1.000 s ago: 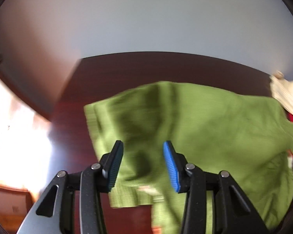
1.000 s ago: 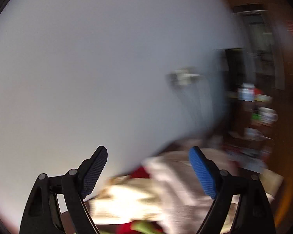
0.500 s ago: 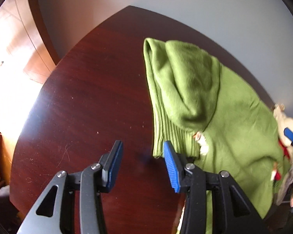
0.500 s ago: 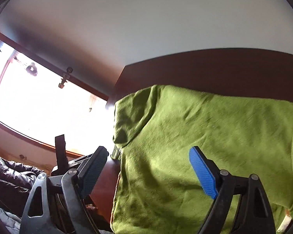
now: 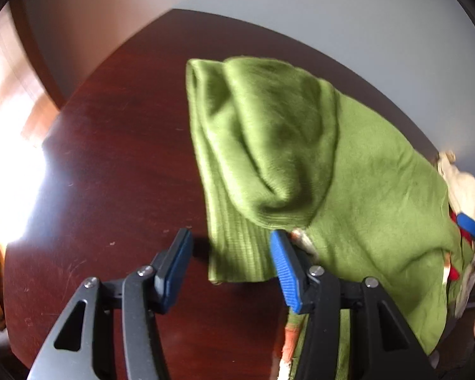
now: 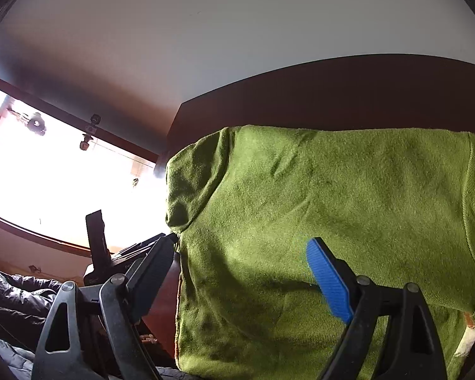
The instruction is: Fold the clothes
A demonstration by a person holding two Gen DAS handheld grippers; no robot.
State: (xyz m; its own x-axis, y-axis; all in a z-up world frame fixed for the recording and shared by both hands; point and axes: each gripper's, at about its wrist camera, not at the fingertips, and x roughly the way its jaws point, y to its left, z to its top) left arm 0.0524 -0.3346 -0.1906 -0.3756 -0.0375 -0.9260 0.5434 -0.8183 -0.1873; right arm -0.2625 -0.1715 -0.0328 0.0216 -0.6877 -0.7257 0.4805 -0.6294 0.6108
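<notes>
A green knit sweater (image 5: 357, 183) lies on a dark red wooden table (image 5: 110, 158), one sleeve folded back over its body. My left gripper (image 5: 229, 264) is open and empty, its jaws on either side of the ribbed hem corner at the near edge. The sweater fills the right wrist view (image 6: 332, 209). My right gripper (image 6: 240, 272) is open and empty, low over the sweater's near left edge. Its blue fingertip also shows at the right edge of the left wrist view (image 5: 468, 223).
A pile of cream and red clothes (image 5: 462, 186) lies beyond the sweater at the table's right. A grey wall (image 5: 269, 6) stands behind the table. A bright window (image 6: 47, 183) and a black jacket (image 6: 12, 297) are at the left.
The left gripper has moved forward and right, so the sweater's hem corner now lies between its jaws. The right gripper, earlier facing the wall, swung to the sweater and came closer.
</notes>
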